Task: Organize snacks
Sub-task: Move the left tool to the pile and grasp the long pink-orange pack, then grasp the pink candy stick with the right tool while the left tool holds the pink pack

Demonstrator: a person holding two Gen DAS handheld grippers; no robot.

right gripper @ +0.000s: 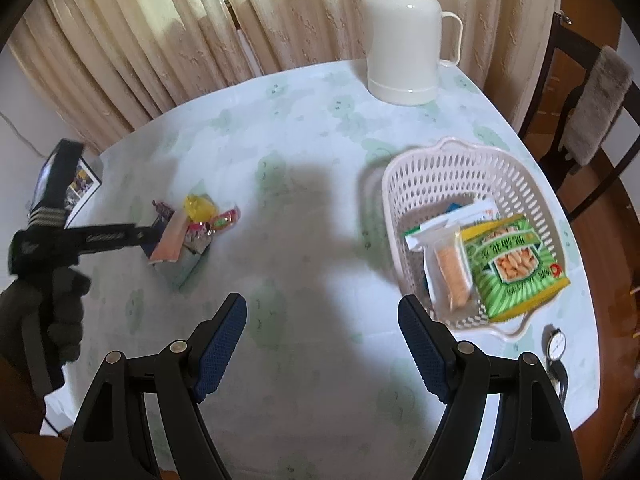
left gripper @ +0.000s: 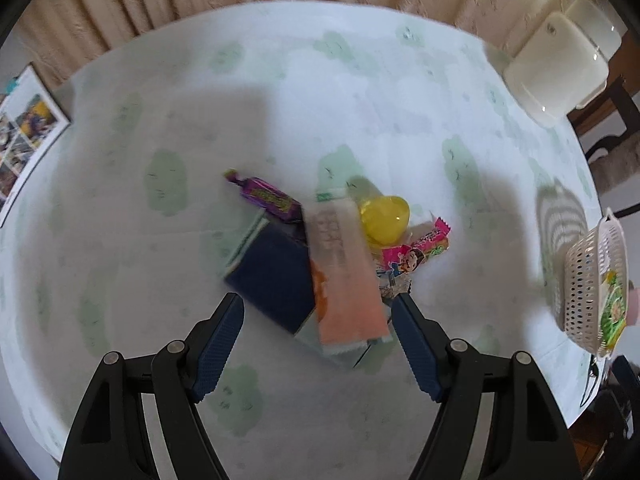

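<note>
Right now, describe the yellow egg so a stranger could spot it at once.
Start at the round table with its green-patterned cloth and find the heap of snacks near its middle, left of the basket. The yellow egg lies at the heap's far edge, beside a pink wrapper. It is the only smooth, rounded piece; the rest are flat packets.

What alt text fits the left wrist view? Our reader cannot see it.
Open left tool hangs over a snack pile on a green-patterned table: orange packet, dark box, yellow egg. A white basket sits at right.
</note>
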